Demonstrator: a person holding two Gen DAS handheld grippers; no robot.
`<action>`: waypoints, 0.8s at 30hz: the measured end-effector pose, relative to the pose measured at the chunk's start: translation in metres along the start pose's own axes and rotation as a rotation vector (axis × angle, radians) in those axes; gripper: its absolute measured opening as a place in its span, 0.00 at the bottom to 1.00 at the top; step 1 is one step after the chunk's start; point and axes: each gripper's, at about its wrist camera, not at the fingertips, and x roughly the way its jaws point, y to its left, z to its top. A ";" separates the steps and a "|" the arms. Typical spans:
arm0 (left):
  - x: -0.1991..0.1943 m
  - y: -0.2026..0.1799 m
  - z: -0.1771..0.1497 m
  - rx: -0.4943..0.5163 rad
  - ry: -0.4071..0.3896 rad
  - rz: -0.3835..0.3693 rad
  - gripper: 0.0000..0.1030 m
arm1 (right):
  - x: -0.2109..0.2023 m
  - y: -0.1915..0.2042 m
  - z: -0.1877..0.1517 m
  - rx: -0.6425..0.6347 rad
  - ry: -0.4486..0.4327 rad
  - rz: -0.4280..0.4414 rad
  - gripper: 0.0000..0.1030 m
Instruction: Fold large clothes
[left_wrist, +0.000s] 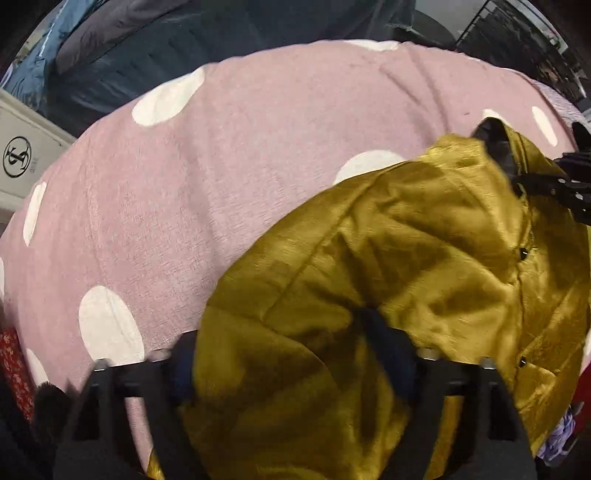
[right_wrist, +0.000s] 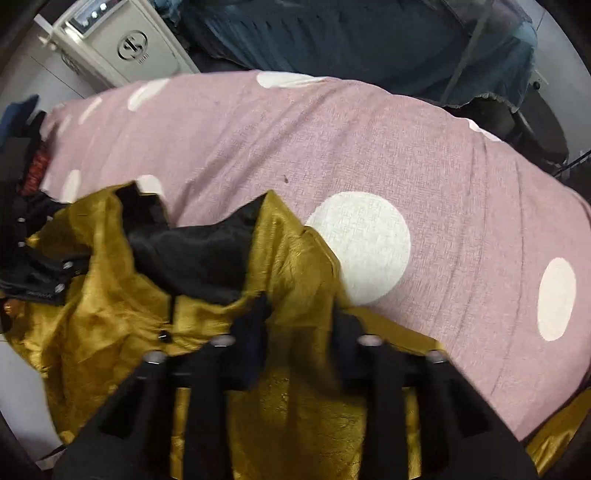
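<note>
A shiny mustard-yellow jacket (left_wrist: 406, 258) with black lining and snap buttons lies bunched on the near part of a pink bed cover with white dots (left_wrist: 221, 166). My left gripper (left_wrist: 291, 354) is shut on a fold of the jacket, with fabric bulging between and over its fingers. My right gripper (right_wrist: 299, 332) is shut on the jacket's edge near the collar, where the black lining (right_wrist: 195, 251) is turned out. The jacket (right_wrist: 110, 295) spreads left of it. Each gripper shows at the other view's edge: the right one (left_wrist: 569, 184), the left one (right_wrist: 40, 273).
The pink dotted cover (right_wrist: 406, 147) stretches far and to both sides. Behind it lies dark blue-grey bedding (right_wrist: 351, 37). A white box with a round logo (right_wrist: 122, 48) stands at the back left. Red patterned cloth (left_wrist: 14, 365) lies at the left edge.
</note>
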 end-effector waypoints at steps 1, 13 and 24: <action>-0.007 -0.003 -0.002 0.017 -0.001 -0.011 0.39 | -0.008 -0.002 -0.003 0.012 -0.025 0.014 0.14; -0.094 0.023 -0.002 -0.130 -0.250 -0.082 0.09 | -0.106 0.020 0.008 -0.001 -0.354 -0.046 0.12; -0.107 -0.017 -0.022 -0.277 -0.322 0.090 0.86 | -0.095 0.005 -0.006 0.291 -0.300 -0.024 0.69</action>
